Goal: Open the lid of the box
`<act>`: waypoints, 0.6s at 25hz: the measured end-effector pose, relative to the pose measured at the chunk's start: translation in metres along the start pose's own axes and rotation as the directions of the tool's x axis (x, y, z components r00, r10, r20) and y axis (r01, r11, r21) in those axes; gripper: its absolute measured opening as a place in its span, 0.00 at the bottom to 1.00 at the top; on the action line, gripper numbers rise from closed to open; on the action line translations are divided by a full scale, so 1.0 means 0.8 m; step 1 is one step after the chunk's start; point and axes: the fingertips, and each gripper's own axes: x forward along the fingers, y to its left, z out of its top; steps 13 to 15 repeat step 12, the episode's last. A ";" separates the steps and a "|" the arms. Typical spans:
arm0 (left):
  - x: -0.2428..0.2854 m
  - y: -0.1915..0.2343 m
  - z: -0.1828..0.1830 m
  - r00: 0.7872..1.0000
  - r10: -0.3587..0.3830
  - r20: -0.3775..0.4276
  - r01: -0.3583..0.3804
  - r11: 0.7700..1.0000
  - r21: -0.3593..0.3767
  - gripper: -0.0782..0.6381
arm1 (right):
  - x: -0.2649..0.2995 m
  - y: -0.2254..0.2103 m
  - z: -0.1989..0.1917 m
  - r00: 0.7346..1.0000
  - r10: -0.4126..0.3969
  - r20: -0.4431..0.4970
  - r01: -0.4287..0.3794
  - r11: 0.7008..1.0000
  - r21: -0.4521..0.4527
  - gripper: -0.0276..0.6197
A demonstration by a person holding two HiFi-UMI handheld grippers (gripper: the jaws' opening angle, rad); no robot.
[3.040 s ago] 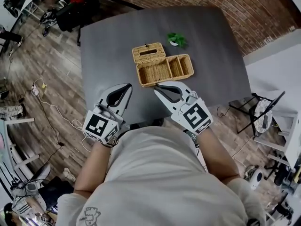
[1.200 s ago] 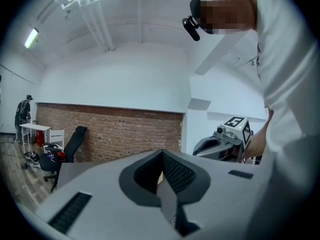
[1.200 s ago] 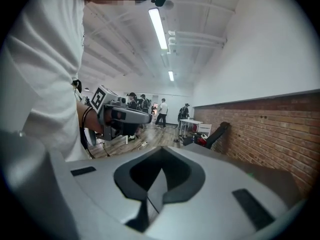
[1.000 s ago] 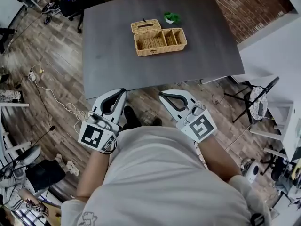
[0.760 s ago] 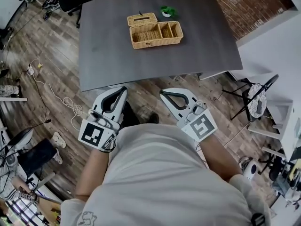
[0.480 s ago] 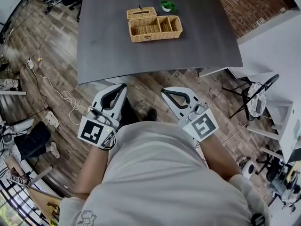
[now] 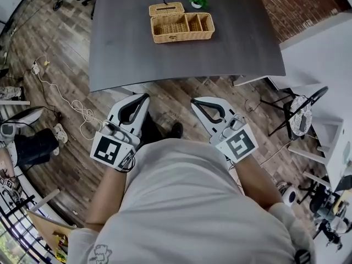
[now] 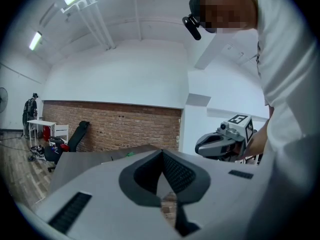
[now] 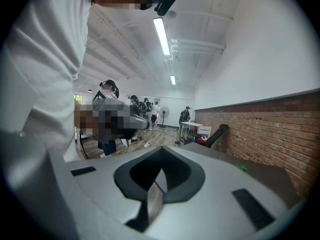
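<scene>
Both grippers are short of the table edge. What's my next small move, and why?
Probably none toward the box: I'd hold both grippers where they are. The lid already lies flipped open behind the wicker box, its compartments exposed. The left gripper and right gripper are shut, empty, and clear of the table.

Left gripper (image 7: 145,97) and right gripper (image 7: 193,100) hang over floor (image 7: 168,100), short of the table (image 7: 137,65) edge, with nothing between. Ahead, bare tabletop runs open right up to the box (image 7: 181,36). The lid (image 7: 166,9) lies flapped back behind its left end. A plant (image 7: 197,1) crowds the far side, maybe touching, hard to tell.
</scene>
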 end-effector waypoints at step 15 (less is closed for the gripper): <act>-0.008 0.010 0.008 1.000 0.012 0.015 -0.012 1.000 0.020 0.12 | 0.009 -0.004 0.000 1.000 0.001 -0.005 -0.001 1.000 -0.008 0.05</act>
